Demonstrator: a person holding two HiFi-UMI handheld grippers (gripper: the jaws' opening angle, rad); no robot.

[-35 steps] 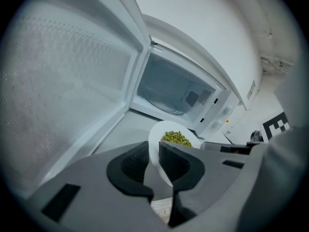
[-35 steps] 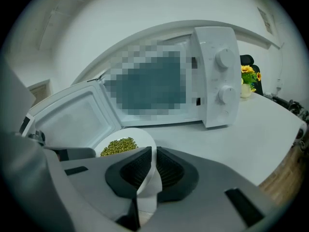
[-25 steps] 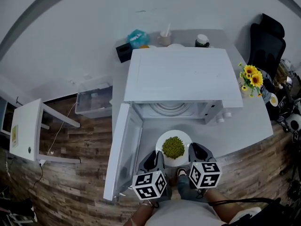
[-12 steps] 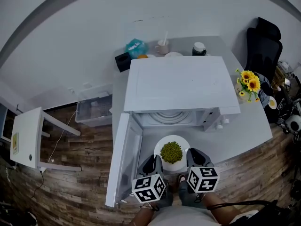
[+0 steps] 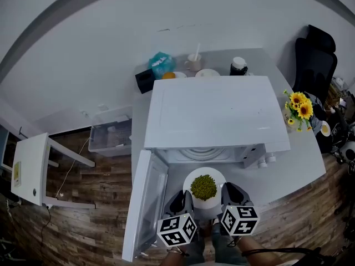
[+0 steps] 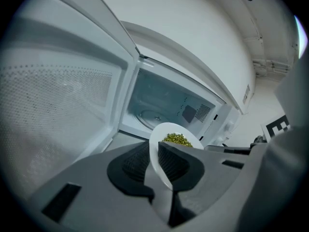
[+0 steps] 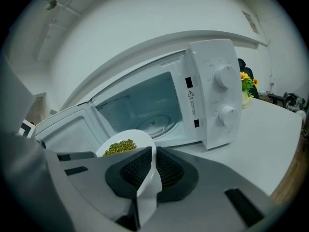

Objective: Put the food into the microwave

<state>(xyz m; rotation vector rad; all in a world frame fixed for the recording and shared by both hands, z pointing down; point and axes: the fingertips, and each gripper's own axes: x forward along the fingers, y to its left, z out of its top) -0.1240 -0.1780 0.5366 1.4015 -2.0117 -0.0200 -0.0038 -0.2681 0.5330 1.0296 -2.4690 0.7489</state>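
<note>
The left claw and right claw each clench an opposite rim of the plate of green food, probably peas, to hold it level before the open microwave.

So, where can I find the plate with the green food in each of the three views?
Head view: plate at low centre, just before the open microwave.
Left gripper view: plate at centre, rim between the jaws.
Right gripper view: plate left of centre, rim between the jaws.
Shared landmark: the microwave's round turntable, behind the plate.
</note>
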